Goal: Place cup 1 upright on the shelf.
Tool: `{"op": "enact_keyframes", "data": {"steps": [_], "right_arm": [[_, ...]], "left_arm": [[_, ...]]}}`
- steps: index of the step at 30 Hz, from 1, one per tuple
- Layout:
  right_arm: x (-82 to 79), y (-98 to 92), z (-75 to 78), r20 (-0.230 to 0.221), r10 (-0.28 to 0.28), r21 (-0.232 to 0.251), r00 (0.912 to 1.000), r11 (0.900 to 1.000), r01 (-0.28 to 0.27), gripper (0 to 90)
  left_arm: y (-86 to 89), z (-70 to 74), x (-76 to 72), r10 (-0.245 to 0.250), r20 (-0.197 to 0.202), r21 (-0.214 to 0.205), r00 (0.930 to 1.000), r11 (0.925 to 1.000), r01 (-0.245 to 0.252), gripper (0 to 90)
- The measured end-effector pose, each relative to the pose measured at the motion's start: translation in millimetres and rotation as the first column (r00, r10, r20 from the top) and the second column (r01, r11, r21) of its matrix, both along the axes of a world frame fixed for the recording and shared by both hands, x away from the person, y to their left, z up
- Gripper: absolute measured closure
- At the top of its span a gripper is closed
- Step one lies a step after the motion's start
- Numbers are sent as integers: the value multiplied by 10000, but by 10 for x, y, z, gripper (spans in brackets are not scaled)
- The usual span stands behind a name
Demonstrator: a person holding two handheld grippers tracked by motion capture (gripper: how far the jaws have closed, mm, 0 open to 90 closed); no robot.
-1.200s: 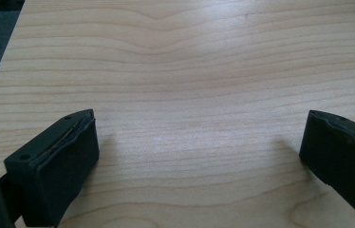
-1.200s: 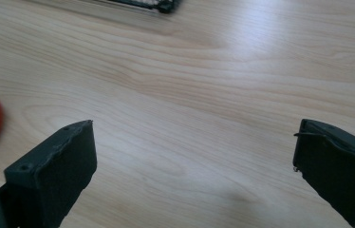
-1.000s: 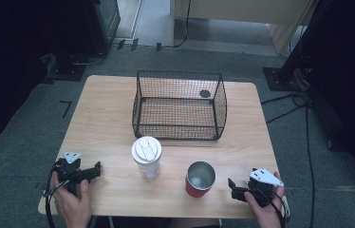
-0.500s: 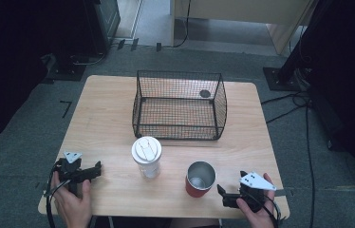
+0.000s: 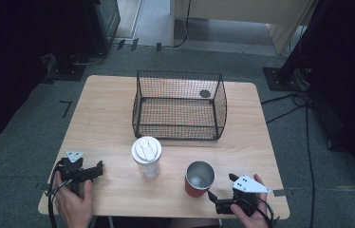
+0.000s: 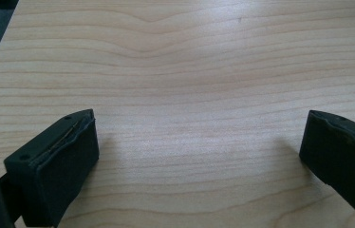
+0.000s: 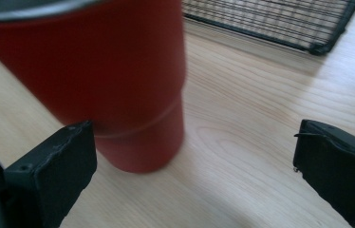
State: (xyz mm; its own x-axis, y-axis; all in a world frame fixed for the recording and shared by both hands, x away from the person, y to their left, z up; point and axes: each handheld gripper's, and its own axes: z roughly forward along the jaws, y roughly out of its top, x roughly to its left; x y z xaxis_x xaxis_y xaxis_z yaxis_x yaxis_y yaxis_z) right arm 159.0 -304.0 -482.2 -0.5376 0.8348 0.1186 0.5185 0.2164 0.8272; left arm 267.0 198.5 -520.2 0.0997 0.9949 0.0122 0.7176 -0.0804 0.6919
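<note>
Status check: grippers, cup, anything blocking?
Right gripper open, closing in on red cup. Left gripper open, idle on table. Cup upright, untouched. Nothing blocking.

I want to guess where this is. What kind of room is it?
Probably a lab or workshop for recording tasks: a wooden table on grey carpet, cables across the floor, and black equipment stands around it.

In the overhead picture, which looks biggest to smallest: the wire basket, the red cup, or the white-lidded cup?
1. Wire basket, by far the largest.
2 and 3. White-lidded cup and red cup look about alike in the high view, too close to rank.
</note>
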Motion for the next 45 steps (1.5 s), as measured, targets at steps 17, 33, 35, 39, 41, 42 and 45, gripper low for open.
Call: {"op": "enact_keyframes", "data": {"steps": [17,33,35,39,41,42,45], "right_arm": [[-28,322,93,304,554,77,9980,9984,-556,6],[79,555,111,591,534,183,9968,9983,-546,7],[85,590,114,685,441,142,9967,9989,-452,9],[103,633,103,720,193,115,9972,9997,-202,11],[115,649,99,705,89,141,9975,9999,-99,11],[119,654,99,684,55,168,9976,9998,-67,12],[139,675,103,694,-107,344,9975,9994,84,12]], "left_arm": [[0,0,0,2,0,-1,10000,10000,-2,0],[0,0,0,1,0,0,10000,10000,-1,0],[0,0,0,4,2,-1,10000,10000,-4,0],[0,0,0,1,1,0,10000,10000,-1,0],[0,0,0,1,0,0,10000,10000,-1,0],[0,0,0,1,0,0,10000,10000,-1,0],[0,0,0,0,0,1,10000,10000,0,0]]}}
